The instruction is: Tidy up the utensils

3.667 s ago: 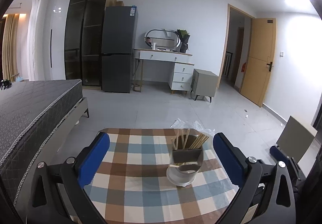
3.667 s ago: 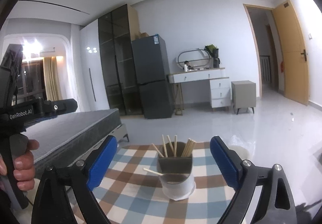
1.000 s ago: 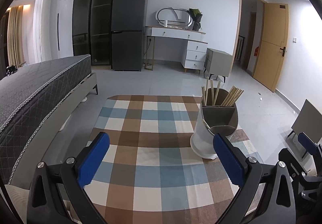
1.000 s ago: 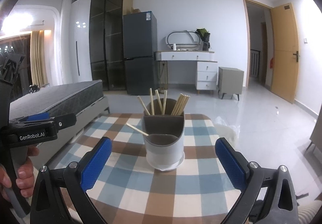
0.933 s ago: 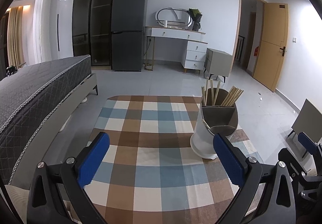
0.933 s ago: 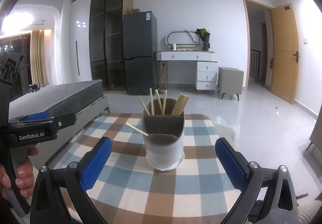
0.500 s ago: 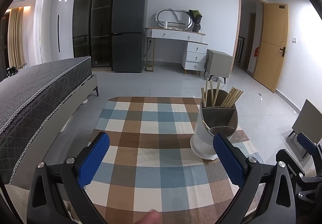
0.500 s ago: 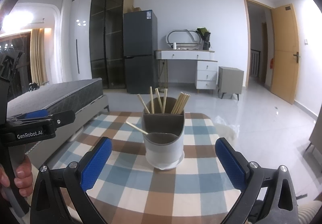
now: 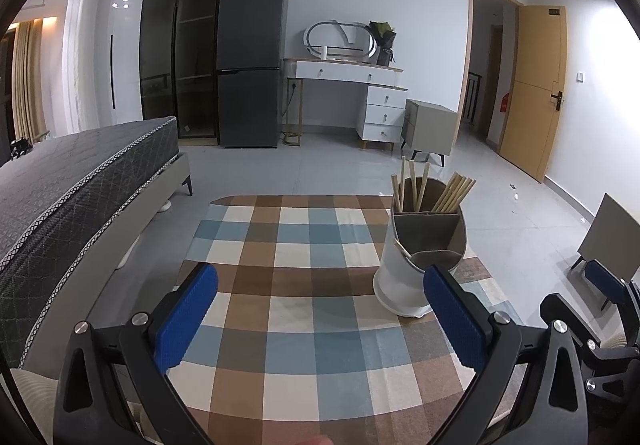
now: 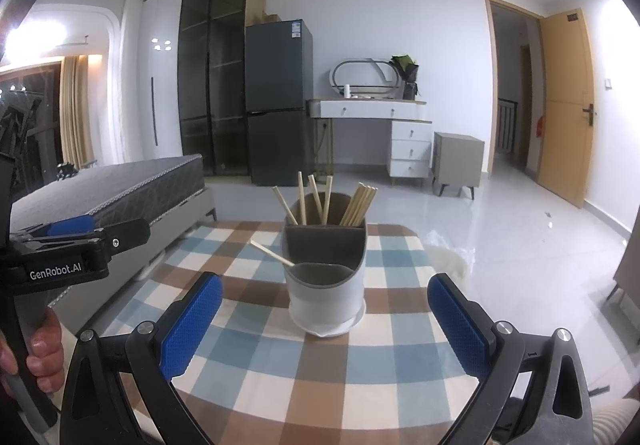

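A white and grey utensil holder (image 10: 326, 277) stands on the checked tablecloth (image 10: 256, 357). Several wooden chopsticks (image 10: 316, 203) stand in its rear compartments and one chopstick (image 10: 272, 253) leans out of the front compartment to the left. The holder also shows in the left wrist view (image 9: 420, 257), right of centre. My right gripper (image 10: 326, 319) is open and empty, just in front of the holder. My left gripper (image 9: 320, 309) is open and empty over the cloth, left of the holder.
The small table (image 9: 280, 385) with the checked cloth ends in a rounded far edge. A grey bed (image 9: 60, 185) lies to the left. The left gripper body (image 10: 60, 257) and a hand show at the right wrist view's left edge.
Both grippers have stayed open and nearly still over the last second. Compared with 3.7 s ago, both have moved closer to the table and the left one has shifted left of the holder.
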`<action>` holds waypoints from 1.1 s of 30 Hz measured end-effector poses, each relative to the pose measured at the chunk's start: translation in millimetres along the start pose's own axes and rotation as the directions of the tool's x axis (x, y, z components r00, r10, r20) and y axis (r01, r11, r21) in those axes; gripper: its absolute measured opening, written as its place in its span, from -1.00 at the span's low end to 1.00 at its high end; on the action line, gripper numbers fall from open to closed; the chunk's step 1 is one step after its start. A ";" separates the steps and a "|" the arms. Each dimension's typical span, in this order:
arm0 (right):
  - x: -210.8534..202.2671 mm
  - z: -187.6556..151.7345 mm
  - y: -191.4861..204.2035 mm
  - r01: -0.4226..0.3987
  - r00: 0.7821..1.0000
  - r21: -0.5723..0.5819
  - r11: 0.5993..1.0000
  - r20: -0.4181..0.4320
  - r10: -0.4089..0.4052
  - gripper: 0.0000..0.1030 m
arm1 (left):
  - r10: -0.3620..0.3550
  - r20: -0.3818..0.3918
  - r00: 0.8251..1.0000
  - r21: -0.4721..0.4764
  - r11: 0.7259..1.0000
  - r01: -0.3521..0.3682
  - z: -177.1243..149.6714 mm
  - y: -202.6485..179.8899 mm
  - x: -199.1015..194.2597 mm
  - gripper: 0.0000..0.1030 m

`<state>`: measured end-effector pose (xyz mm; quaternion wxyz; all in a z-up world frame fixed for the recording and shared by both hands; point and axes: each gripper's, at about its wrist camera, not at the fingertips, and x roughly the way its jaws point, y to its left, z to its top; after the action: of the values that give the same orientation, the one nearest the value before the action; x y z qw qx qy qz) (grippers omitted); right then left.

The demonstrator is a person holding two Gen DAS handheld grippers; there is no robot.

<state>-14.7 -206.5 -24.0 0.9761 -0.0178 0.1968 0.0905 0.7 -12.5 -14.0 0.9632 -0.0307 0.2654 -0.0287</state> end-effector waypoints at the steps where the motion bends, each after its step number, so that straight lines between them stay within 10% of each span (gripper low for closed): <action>1: 0.3 -0.1 0.3 0.001 1.000 -0.001 1.000 -0.001 -0.001 1.00 | -0.002 0.000 1.000 0.001 1.000 0.002 0.0 0.1 0.0 0.95; 33: 1.6 -1.2 0.2 0.004 1.000 -0.002 1.000 0.001 -0.004 1.00 | -0.009 0.006 1.000 0.005 1.000 0.009 -1.1 -0.3 -1.8 0.94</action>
<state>-13.7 -206.2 -25.8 0.9764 -0.0190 0.1961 0.0889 -1.4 -12.7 -14.0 0.9640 -0.0297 0.2621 -0.0338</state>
